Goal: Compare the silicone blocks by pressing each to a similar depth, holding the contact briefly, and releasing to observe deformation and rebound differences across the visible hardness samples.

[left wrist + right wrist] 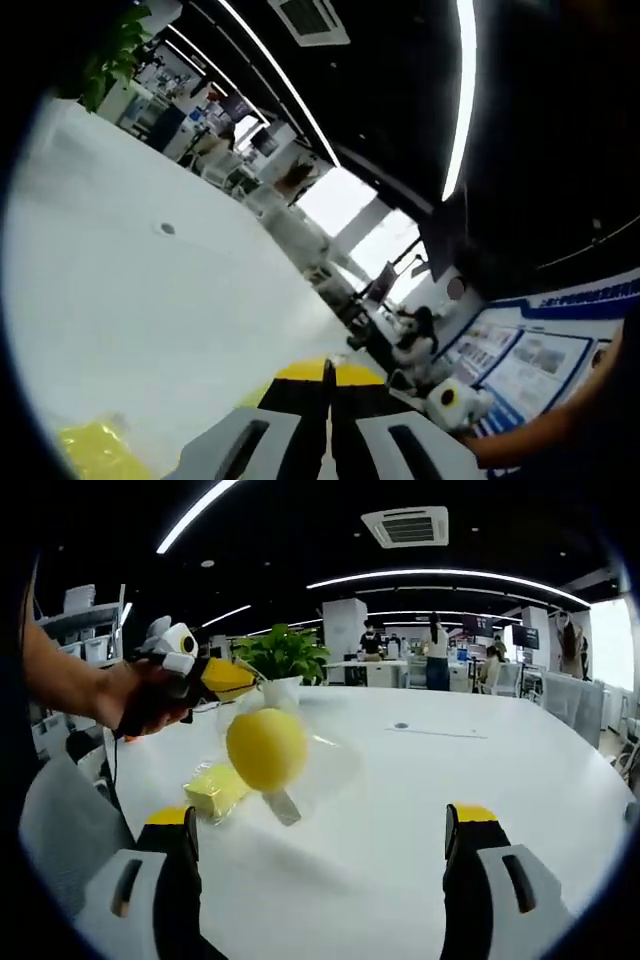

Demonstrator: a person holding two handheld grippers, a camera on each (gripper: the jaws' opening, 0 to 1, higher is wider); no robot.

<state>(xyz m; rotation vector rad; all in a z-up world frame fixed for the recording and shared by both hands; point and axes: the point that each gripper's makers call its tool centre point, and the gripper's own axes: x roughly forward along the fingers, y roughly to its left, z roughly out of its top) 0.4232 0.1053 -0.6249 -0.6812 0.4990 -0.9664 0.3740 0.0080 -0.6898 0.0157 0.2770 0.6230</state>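
Fingers of the right gripper [318,880] stand wide apart in the right gripper view, with nothing between them, low over the white desk [450,780]. Ahead of them the left gripper [205,678], held in a person's hand [135,700], comes in from the left and lifts a clear plastic bag [300,750] by its top edge. A round yellow silicone ball [266,748] hangs inside the bag, clear of the desk. Beneath and to its left a flat yellow silicone block [215,788] lies on the desk, also in clear wrap. A potted plant [285,655] stands at the far edge of the desk.

In the left gripper view the left gripper's fingers [327,400] are pressed together with almost no gap; the bag itself is not visible between them there. A yellow block [95,450] shows at the lower left on the desk [150,300], blurred.
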